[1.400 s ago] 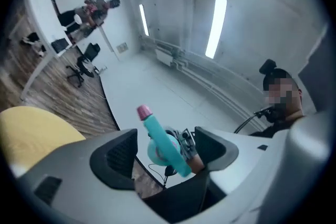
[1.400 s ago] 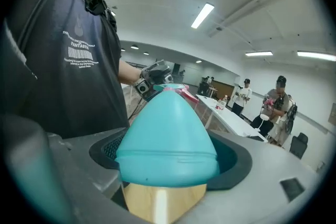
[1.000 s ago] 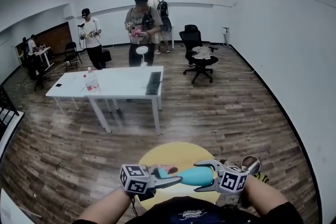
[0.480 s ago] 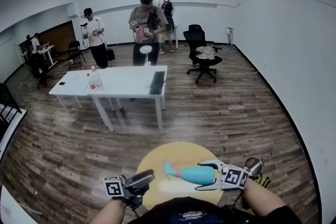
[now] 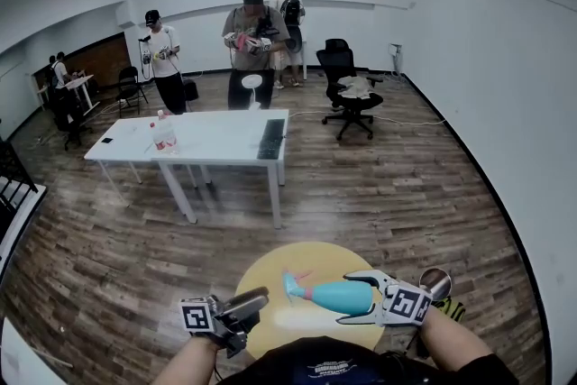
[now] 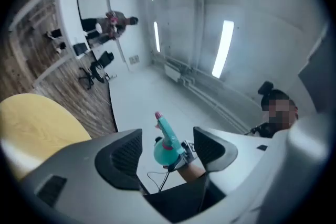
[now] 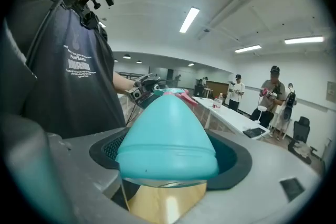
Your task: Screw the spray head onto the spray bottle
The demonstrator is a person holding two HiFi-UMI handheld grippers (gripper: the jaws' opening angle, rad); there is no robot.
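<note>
Beyond spray bottle (image 5: 338,296), white desk (image 5: 207,140), chair (image 5: 347,86)

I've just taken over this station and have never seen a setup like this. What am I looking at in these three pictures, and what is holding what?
No robot here: a person holds a two-jaw gripper in each hand. The wide picture comes from a camera on the person's head, looking down. The other two come from cameras riding on each gripper, looking along its jaws. The right gripper is clamped on a teal spray bottle, held sideways over a round yellow table. The spray head, with pink parts, sits on the bottle's neck; how tight, I cannot tell. The left gripper is empty: its jaws have just been opening, with nothing between them. The people and white table behind are background.
</note>
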